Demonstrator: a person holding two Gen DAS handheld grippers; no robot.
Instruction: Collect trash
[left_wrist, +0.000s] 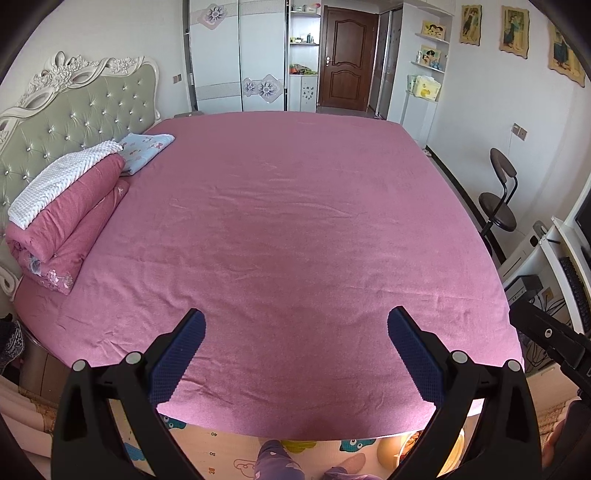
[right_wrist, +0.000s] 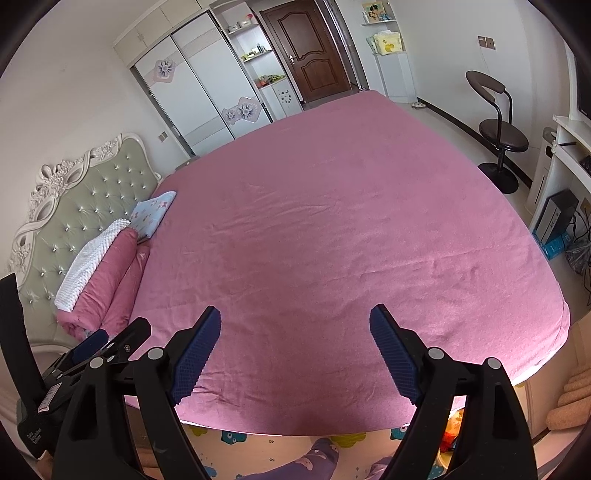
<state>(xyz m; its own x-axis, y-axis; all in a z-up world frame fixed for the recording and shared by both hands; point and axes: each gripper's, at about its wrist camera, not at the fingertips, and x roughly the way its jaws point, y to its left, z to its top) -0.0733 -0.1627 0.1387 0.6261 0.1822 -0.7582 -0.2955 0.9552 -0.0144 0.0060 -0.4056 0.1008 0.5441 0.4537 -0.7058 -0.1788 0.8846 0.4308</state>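
Pink sheet (left_wrist: 295, 221) on bed wrinkled, bare; left gripper (left_wrist: 296, 325) wide, empty; right gripper (right_wrist: 295, 325) wide, empty

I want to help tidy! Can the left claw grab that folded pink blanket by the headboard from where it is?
Probably not yet. The left claw is open and empty over the near edge of the bed; the pink blanket lies well off to its side. Nothing blocks the way.

The right claw (right_wrist: 295, 328) gapes wide and empty over the near edge of the pink bed (right_wrist: 332, 206).
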